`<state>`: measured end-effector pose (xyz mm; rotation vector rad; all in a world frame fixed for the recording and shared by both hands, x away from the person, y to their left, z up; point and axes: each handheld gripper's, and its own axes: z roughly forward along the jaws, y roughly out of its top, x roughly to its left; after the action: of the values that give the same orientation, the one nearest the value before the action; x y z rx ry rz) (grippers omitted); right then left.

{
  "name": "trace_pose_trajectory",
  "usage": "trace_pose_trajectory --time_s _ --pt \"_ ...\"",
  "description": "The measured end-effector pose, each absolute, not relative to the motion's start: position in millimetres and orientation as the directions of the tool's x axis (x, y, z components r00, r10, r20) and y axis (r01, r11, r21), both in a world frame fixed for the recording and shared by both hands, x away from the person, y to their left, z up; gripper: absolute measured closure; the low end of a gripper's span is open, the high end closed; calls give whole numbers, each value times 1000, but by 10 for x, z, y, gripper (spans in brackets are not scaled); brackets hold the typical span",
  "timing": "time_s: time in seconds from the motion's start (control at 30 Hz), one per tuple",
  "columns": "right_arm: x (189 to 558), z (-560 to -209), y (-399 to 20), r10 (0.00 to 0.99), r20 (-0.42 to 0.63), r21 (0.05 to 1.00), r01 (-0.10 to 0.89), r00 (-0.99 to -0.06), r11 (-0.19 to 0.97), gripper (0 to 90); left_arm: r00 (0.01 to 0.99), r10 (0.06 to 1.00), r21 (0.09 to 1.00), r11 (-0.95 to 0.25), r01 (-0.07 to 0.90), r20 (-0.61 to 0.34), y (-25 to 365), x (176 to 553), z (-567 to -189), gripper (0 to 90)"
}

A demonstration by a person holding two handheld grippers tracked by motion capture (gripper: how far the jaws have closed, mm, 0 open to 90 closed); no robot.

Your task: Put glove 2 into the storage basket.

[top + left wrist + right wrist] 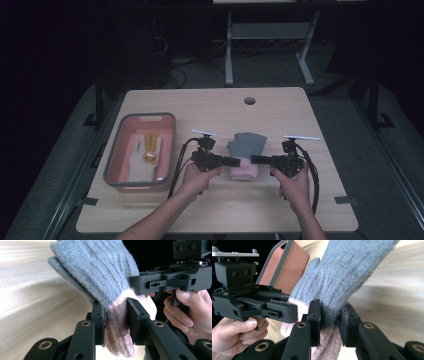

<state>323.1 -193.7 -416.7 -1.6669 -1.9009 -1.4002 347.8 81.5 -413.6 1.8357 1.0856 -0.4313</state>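
Left gripper [116, 322] and right gripper [330, 325]: both clamp your grey glove [246, 146] at its pink cuff [244, 171]; soft, light, floppy, likely best held there.

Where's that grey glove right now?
In the high view, the grey glove lies mid-table between the left gripper and right gripper, right of the pink bin.

My high view looks steeply down on the worktop [210, 107] from my side; both tool cameras face inward, close, sharing the grey glove [100, 272].
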Motion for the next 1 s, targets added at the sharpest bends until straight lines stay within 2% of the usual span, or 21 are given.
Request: trace_pose_trajectory --time_s 1.0 --pt "3417 -3933 -1507 591 720 494 867 -363 -69 729 560 522 581 -142 801 -643 1279 3494 -3880 702"
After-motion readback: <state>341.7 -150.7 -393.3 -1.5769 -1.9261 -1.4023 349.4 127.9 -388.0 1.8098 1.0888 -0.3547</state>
